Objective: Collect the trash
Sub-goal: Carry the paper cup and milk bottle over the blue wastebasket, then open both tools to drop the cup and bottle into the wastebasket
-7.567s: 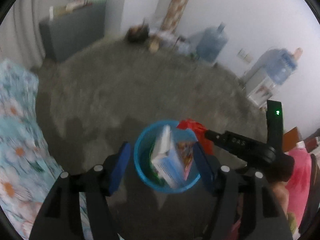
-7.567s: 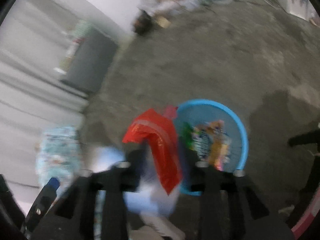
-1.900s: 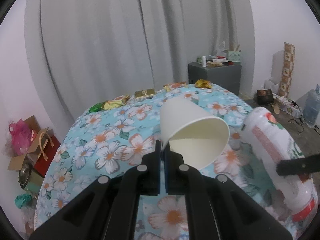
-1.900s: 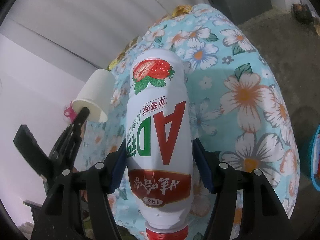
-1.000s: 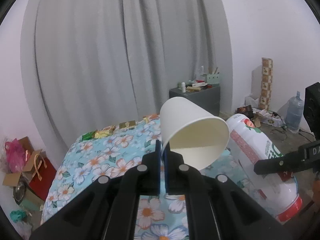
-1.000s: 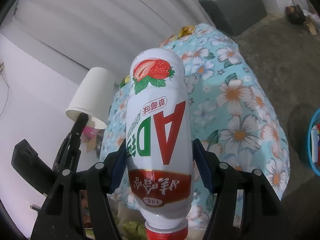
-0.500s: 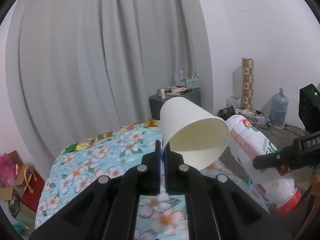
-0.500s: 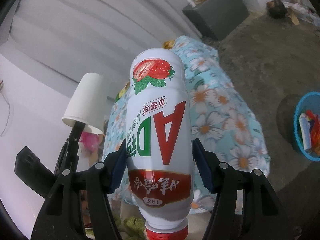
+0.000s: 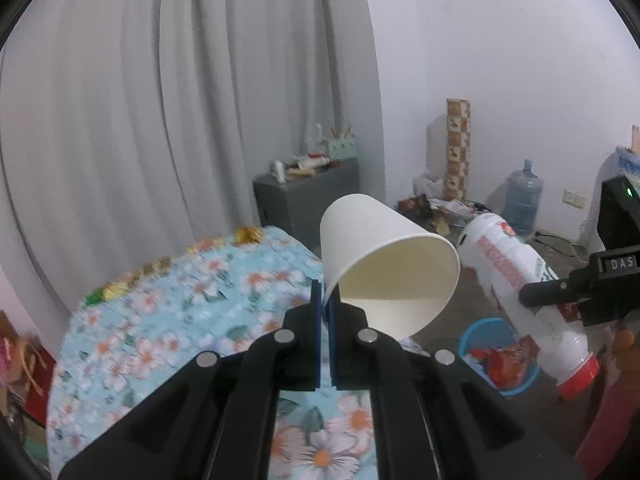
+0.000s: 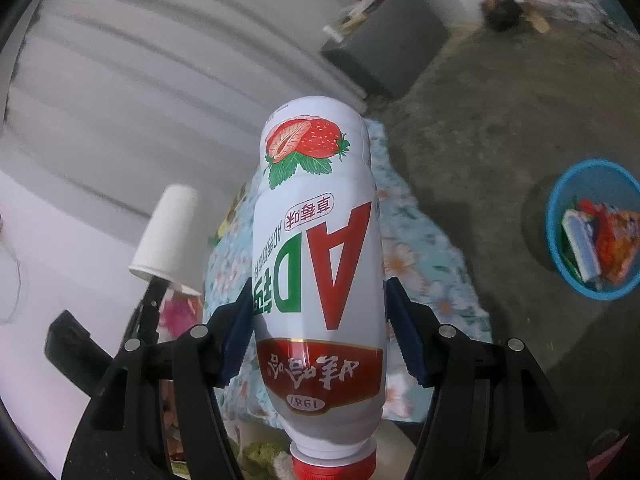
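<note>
Cup (image 9: 384,256), pinched at its rim by the closed left gripper (image 9: 325,312), and bottle (image 10: 320,264), clamped across its body by the right gripper (image 10: 318,328), are best carried over the bin (image 10: 560,200) before release.

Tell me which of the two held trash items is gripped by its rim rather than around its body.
The white paper cup: the left gripper pinches its rim wall. The strawberry drink bottle sits clamped around its body in the right gripper.

Lived-in home room, floral bedspread (image 9: 168,320), grey curtain (image 9: 160,100), water jug (image 9: 522,206)
</note>
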